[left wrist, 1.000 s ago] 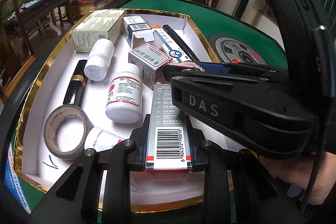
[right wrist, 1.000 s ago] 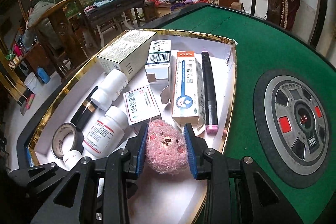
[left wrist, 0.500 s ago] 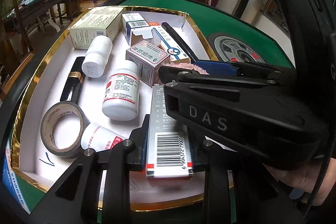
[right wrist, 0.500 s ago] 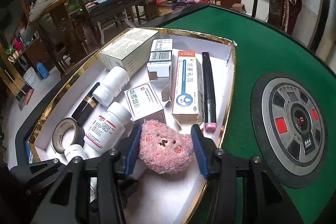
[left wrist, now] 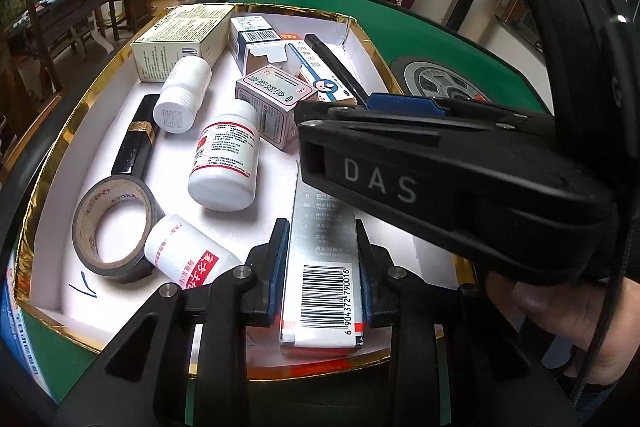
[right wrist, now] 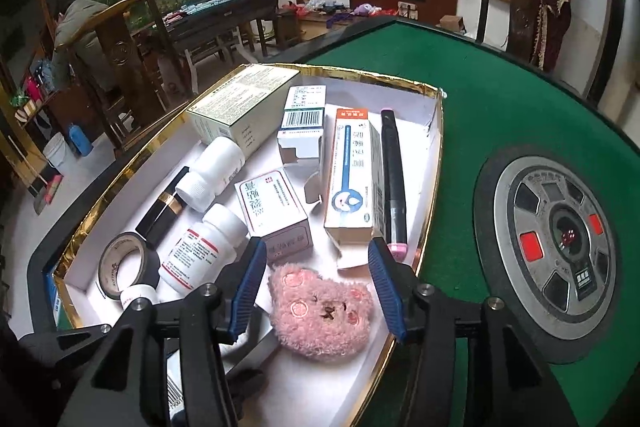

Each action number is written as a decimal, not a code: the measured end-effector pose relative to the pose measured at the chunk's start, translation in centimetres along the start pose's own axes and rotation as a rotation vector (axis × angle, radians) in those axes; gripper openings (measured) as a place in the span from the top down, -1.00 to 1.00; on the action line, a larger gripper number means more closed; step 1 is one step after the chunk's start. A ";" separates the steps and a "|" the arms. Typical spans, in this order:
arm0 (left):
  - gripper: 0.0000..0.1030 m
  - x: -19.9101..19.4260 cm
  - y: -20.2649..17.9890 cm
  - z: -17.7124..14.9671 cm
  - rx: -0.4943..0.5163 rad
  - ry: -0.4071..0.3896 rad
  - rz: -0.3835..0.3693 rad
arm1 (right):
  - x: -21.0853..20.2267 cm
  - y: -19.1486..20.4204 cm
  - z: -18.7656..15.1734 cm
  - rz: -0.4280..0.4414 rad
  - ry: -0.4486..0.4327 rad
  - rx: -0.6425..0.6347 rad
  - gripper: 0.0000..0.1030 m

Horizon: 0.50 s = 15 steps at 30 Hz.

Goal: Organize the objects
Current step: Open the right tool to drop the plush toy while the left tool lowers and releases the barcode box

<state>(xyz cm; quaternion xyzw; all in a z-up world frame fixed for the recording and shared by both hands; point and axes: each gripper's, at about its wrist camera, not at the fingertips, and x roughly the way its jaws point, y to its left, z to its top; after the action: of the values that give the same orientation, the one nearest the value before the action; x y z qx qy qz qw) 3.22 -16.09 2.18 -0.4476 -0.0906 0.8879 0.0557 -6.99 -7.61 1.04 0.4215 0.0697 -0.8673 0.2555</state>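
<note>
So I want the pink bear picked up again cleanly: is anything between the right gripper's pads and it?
Nothing visible. The pink bear lies on the tray floor between the opening right gripper, with bare gaps on both sides; the boxes sit beyond the fingertips.

Even indoor light, sharp focus, heavy fisheye bending.
Edges are darkening into black corners; the gold tray rim (left wrist: 52,163) is glinting.

A pink fuzzy bear toy (right wrist: 322,311) lies in a white tray (right wrist: 312,387) with a gold foil rim, on a green table (right wrist: 500,99). The silver box (left wrist: 322,267) bears a black barcode and red ends; the bottles (left wrist: 224,159) are white with red-edged labels, and the tape roll (left wrist: 116,227) is black.
</note>
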 end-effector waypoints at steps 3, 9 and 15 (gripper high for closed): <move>0.44 -0.1 0.0 0.0 -0.005 -0.001 0.003 | -0.4 -0.2 0.1 0.019 -0.018 0.008 -0.03; 0.31 -0.7 -0.1 -0.1 0.010 -0.043 0.065 | -1.6 -0.2 0.1 0.042 -0.058 0.015 -0.03; 0.07 -1.4 0.2 -0.1 0.015 -0.090 0.105 | -2.4 -0.2 -0.5 0.053 -0.068 0.025 -0.03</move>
<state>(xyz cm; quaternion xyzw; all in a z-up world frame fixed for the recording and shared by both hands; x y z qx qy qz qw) 4.10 -16.48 3.22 -0.4109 -0.0627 0.9095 0.0080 -5.49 -6.30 2.52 0.3966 0.0391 -0.8748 0.2755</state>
